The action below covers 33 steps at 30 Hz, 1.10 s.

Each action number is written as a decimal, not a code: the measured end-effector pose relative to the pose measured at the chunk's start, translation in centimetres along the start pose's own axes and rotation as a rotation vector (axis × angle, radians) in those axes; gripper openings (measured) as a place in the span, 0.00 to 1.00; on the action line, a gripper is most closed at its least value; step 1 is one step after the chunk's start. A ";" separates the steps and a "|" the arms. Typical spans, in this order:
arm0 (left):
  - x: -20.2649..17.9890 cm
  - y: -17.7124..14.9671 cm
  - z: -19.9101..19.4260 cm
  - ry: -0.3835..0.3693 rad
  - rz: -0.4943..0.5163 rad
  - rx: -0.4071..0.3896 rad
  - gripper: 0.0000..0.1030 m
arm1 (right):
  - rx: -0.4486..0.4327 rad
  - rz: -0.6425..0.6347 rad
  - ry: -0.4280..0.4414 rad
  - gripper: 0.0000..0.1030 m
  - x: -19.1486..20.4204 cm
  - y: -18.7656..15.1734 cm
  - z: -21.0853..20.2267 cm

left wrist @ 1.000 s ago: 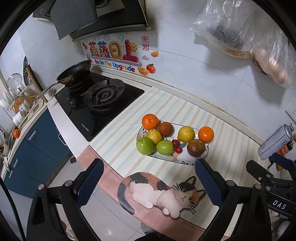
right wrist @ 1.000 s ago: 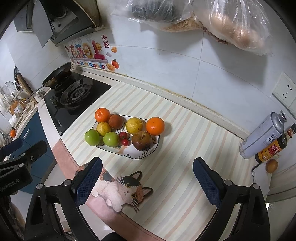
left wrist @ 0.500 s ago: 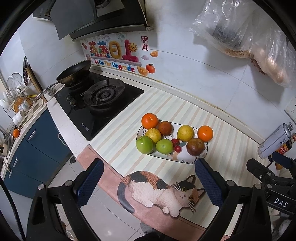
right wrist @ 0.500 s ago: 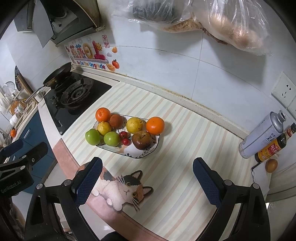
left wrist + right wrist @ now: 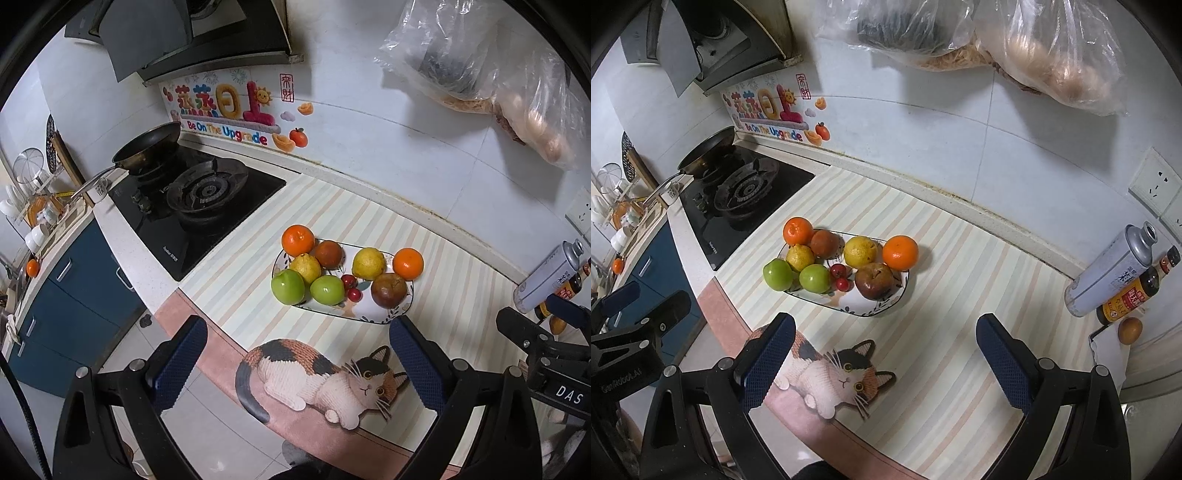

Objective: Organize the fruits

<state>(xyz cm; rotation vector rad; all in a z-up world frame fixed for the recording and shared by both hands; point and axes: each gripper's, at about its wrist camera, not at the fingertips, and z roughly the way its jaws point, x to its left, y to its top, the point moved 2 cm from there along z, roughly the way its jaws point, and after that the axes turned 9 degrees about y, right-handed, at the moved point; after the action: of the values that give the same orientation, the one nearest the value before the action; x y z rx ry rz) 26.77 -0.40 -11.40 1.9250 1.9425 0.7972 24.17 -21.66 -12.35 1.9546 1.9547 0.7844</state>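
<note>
Both the left claw (image 5: 295, 356) and the right claw (image 5: 884, 356) hover wide open and empty. The fruits sit on the oval plate (image 5: 882, 312) on the counter (image 5: 979, 288). Fruits are likely rounded, smooth, bruisable: grip each across its widest part, lightly.

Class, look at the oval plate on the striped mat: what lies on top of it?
The plate holds two oranges, two green apples, two yellow fruits, two brownish fruits and two cherry tomatoes. Its pattern beneath is mostly hidden.
</note>
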 end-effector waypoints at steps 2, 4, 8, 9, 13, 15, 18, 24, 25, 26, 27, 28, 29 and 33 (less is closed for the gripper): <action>0.0 0.0 0.0 -0.002 0.002 0.001 0.98 | -0.002 -0.002 -0.002 0.97 0.0 0.0 -0.2; 0.0 0.0 -0.1 -0.003 0.004 -0.001 0.98 | -0.003 -0.002 0.000 0.97 -0.1 0.1 -0.3; -0.1 0.0 -0.1 -0.004 0.003 0.000 0.98 | -0.002 -0.001 0.000 0.97 -0.1 0.1 -0.4; -0.1 0.0 -0.2 -0.004 0.003 -0.001 0.98 | -0.002 -0.001 0.001 0.97 -0.1 0.1 -0.4; -0.2 0.0 -0.2 -0.005 0.003 0.002 0.98 | -0.002 0.000 0.001 0.97 -0.2 0.1 -0.6; -0.2 0.0 -0.3 -0.004 0.005 -0.001 0.98 | 0.001 0.003 0.006 0.97 -0.2 0.1 -0.6; -0.4 0.2 -0.3 -0.006 0.012 -0.004 0.98 | 0.002 0.000 0.006 0.97 -0.2 0.2 -0.6; -0.5 0.2 -0.3 -0.009 0.015 -0.004 0.98 | 0.002 0.000 0.008 0.97 -0.3 0.2 -0.6; -0.6 0.3 -0.3 -0.010 0.016 -0.005 0.98 | 0.002 0.001 0.008 0.97 -0.3 0.2 -0.6; -0.7 0.3 -0.2 -0.012 0.020 -0.006 0.98 | 0.001 0.002 0.009 0.97 -0.3 0.2 -0.6; -0.7 0.4 -0.2 -0.013 0.020 -0.006 0.98 | 0.002 0.002 0.010 0.97 -0.3 0.2 -0.6; -0.8 0.4 -0.2 -0.014 0.021 -0.005 0.98 | 0.003 0.002 0.009 0.97 -0.3 0.2 -0.6; -0.8 0.4 -0.2 -0.014 0.021 -0.004 0.98 | 0.002 0.004 0.010 0.97 -0.3 0.2 -0.6; -1.0 0.2 -0.1 -0.016 0.023 -0.002 0.98 | 0.002 0.001 0.009 0.97 -0.3 0.2 -0.6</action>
<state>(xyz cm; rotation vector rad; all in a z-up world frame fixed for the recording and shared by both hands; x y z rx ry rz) 26.95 -1.42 -11.34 1.9503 1.9131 0.7871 24.06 -22.11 -11.82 1.9571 1.9609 0.7931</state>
